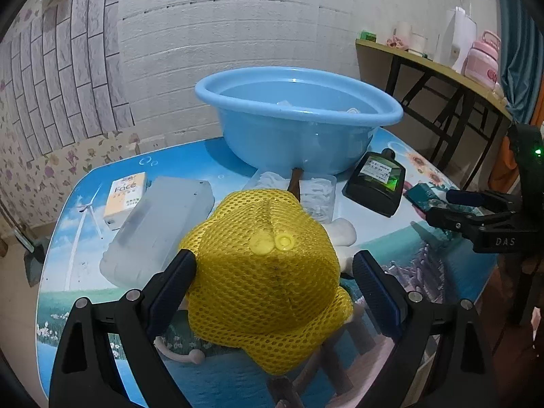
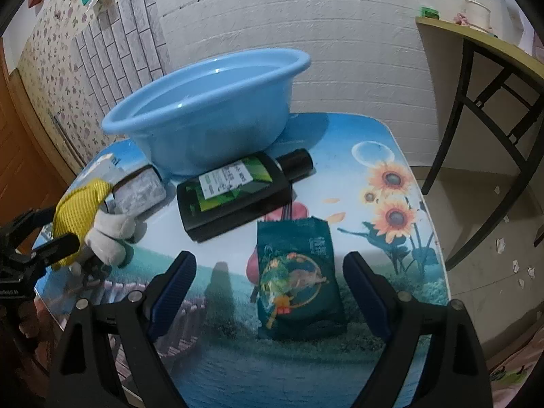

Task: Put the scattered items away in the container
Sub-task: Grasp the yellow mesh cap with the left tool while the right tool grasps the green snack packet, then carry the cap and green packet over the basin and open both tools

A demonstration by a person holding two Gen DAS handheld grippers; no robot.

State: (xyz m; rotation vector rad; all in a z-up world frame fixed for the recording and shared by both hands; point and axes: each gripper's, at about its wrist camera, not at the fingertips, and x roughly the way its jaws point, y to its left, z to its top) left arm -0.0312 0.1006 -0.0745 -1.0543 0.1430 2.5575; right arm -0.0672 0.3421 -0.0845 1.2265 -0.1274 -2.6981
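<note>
The task looked to me only a little advanced: the blue basin (image 1: pixel 299 115) stood at the back of the counter (image 2: pixel 391 272), and over its rim I could see only a few pale things inside, too unclear to name. Most items were not yet tidied. My left gripper (image 1: pixel 273 272) had its fingers spread on both sides of the yellow mesh bag (image 1: pixel 265 272), which lay over a white soft toy (image 2: pixel 108 234); the left finger seemed to touch the mesh, the right one stood apart, so nothing was grasped. My right gripper (image 2: pixel 268 275) was released too, its fingers wide around the dark green packet (image 2: pixel 295 278) that lay flat on the counter. Outside the basin were also a black bottle (image 2: pixel 238 190) lying on its side just in front of it, a frosted plastic case (image 1: pixel 159 227), a small clear box (image 1: pixel 316 197) and an orange and white carton (image 1: pixel 125 197). On the carton I could read "Face". The bottle's green label and the packet carried print too small for me to read.
</note>
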